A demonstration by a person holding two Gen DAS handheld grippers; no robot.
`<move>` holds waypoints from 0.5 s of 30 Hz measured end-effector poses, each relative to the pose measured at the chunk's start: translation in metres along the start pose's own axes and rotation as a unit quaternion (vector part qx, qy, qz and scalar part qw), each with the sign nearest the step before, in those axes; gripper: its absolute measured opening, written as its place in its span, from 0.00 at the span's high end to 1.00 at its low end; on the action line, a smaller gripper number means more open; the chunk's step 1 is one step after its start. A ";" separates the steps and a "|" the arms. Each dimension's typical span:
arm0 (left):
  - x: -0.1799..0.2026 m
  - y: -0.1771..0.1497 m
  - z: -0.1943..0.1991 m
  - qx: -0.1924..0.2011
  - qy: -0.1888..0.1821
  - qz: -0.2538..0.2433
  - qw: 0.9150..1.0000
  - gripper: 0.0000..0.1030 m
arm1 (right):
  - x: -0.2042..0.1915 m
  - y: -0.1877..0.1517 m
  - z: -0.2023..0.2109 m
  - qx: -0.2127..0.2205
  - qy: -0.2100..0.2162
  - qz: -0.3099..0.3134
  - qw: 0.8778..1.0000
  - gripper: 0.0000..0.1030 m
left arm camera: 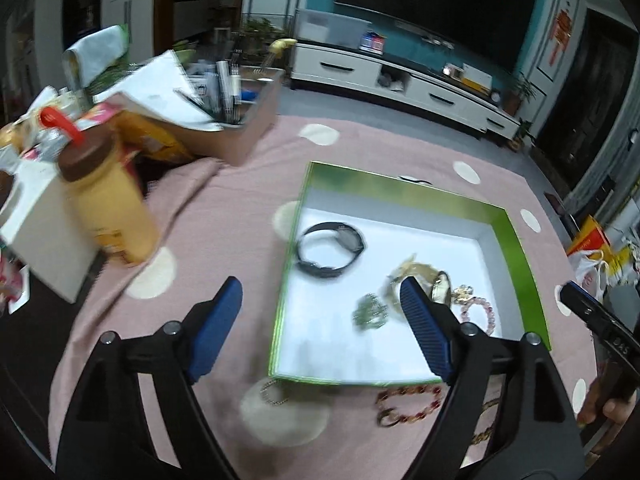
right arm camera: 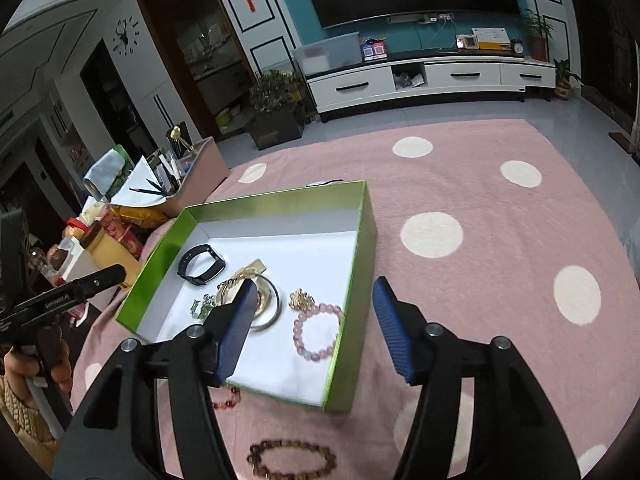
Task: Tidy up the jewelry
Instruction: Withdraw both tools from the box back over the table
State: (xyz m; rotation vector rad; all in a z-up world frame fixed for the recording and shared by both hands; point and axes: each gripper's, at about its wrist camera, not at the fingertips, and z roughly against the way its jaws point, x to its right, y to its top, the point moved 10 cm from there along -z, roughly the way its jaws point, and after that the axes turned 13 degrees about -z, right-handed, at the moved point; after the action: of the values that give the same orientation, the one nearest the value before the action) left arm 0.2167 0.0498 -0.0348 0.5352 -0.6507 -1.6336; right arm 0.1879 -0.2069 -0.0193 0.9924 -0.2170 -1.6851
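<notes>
A green box [left arm camera: 520, 256] [right arm camera: 366, 248] with a white floor sits on the pink dotted cloth. Inside lie a black band watch [left arm camera: 330, 250] [right arm camera: 201, 266], a green bead piece [left arm camera: 370, 312] [right arm camera: 201, 309], gold pieces with a silver bangle [right arm camera: 266, 306], a gold brooch [right arm camera: 303, 300] and a pink bead bracelet [right arm camera: 318, 334] [left arm camera: 480, 312]. On the cloth in front lie a red bead bracelet [left arm camera: 408, 404] [right arm camera: 228, 398], a thin gold chain [left arm camera: 274, 394] and a brown bead bracelet [right arm camera: 292, 462]. My left gripper [left arm camera: 320, 300] is open above the box's near left edge. My right gripper [right arm camera: 314, 300] is open over the box's near right part. Both are empty.
At the left stand a yellow bottle [left arm camera: 108, 208] with a brown cap, a white box [left arm camera: 36, 236], snack bags and a cardboard box of pens [left arm camera: 240, 120]. The right gripper shows at the left wrist view's right edge [left arm camera: 600, 320]. The cloth's right side [right arm camera: 500, 220] holds nothing.
</notes>
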 end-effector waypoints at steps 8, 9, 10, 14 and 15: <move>-0.033 -0.043 0.028 -0.010 0.021 0.031 0.999 0.10 | 0.011 -0.020 0.034 0.005 -0.002 0.001 1.000 0.29; -0.034 -0.048 0.030 -0.011 0.023 0.033 0.999 0.10 | 0.012 -0.024 0.038 0.004 -0.002 0.003 1.000 0.29; -0.035 -0.054 0.032 -0.013 0.024 0.034 0.999 0.10 | 0.013 -0.026 0.041 0.004 -0.003 0.004 1.000 0.29; -0.037 -0.078 0.037 -0.023 0.024 0.036 0.999 0.10 | 0.014 -0.042 0.053 0.001 -0.002 0.009 1.000 0.29; -0.036 -0.085 0.038 -0.026 0.023 0.036 0.999 0.10 | 0.014 -0.047 0.057 0.000 -0.002 0.010 1.000 0.29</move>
State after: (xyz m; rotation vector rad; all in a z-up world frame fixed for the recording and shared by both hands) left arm 0.1357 0.0989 -0.0652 0.5050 -0.5842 -1.5623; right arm 0.1144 -0.2203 -0.0182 0.9842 -0.2283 -1.6687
